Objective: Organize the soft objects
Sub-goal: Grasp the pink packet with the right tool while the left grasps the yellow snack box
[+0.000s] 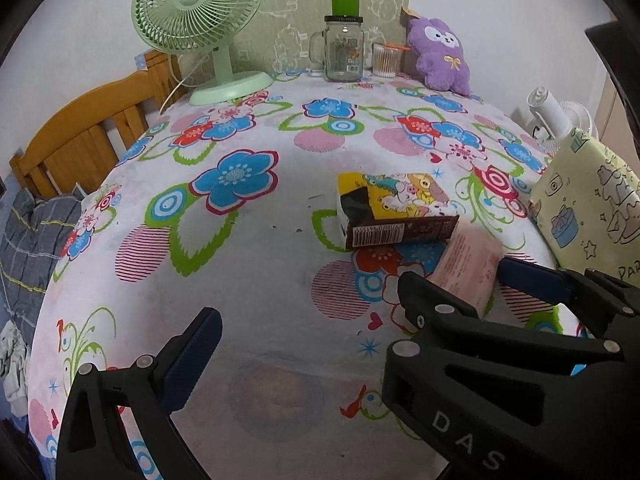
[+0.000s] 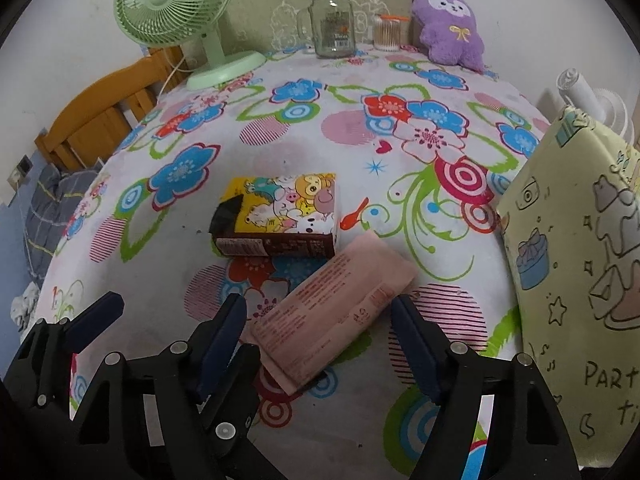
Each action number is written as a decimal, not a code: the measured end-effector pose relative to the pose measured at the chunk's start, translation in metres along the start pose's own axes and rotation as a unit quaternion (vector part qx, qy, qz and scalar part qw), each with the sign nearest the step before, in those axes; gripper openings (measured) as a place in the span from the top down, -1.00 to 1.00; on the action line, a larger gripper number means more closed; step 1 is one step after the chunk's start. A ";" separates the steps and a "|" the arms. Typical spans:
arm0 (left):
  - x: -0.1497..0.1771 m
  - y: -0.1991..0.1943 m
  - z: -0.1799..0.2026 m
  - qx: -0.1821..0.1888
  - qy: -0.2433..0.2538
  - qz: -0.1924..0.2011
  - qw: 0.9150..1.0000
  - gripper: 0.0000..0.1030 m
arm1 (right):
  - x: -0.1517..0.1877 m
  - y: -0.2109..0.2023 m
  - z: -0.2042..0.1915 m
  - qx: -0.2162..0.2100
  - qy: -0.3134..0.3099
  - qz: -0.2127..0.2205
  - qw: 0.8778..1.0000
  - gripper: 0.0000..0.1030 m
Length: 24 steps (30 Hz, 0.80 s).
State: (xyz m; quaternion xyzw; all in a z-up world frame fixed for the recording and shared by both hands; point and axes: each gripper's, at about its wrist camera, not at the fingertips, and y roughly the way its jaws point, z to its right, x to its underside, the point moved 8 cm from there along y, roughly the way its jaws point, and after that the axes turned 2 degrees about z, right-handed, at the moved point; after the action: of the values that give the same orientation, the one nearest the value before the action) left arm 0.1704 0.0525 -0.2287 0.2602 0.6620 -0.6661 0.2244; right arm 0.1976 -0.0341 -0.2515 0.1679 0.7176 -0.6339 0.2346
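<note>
**Pink pack sits between the open right gripper's fingers**

The pink pack (image 2: 334,304) lies flat on the counter (image 2: 280,152), slanting from 7 to 1 o'clock in the right wrist view, its far corner just beside the cartoon pack (image 2: 280,210) at 12. It looks like a soft, light film-wrapped tissue pack: it should squash under a squeeze and its wrapper may be slick, so a hold across the short width near the middle seems safest. The right gripper (image 2: 320,344) is spread wide, one finger on each long side of the pack, neither clearly touching it. The left gripper (image 1: 320,360) is also wide open and holds nothing, hovering over bare cloth at 6 o'clock in its own view; its right finger lies close by the other gripper there.

The counter wears a flowered cloth, which may drag or wrinkle under a sliding pack. A yellow-green bag (image 2: 580,260) stands at 3 o'clock, a likely place for soft things. At the far edge stand a green fan (image 2: 176,8) at 11, a jar (image 2: 334,24) at 12 and a purple plush (image 2: 448,24) at 1. A wooden bed frame (image 2: 100,112) shows at 10
</note>
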 end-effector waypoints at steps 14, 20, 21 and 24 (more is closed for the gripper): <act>0.001 0.005 0.005 0.008 0.002 -0.011 1.000 -0.99 | -0.003 0.001 0.003 0.026 -0.035 0.013 0.999 0.07; -0.003 0.006 0.010 0.002 0.004 -0.010 1.000 -0.99 | -0.004 -0.002 0.011 0.023 -0.029 0.014 0.999 0.13; -0.005 0.006 0.011 -0.001 0.004 -0.008 1.000 -0.99 | -0.005 -0.002 0.012 0.023 -0.029 0.015 0.999 0.13; -0.011 0.007 0.012 -0.003 0.001 -0.003 1.000 -0.99 | -0.009 -0.005 0.017 0.022 -0.021 0.020 0.999 0.13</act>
State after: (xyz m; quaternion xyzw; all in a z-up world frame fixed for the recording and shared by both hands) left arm 0.1828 0.0399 -0.2275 0.2586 0.6650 -0.6644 0.2226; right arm 0.2046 -0.0508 -0.2437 0.1742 0.6952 -0.6478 0.2583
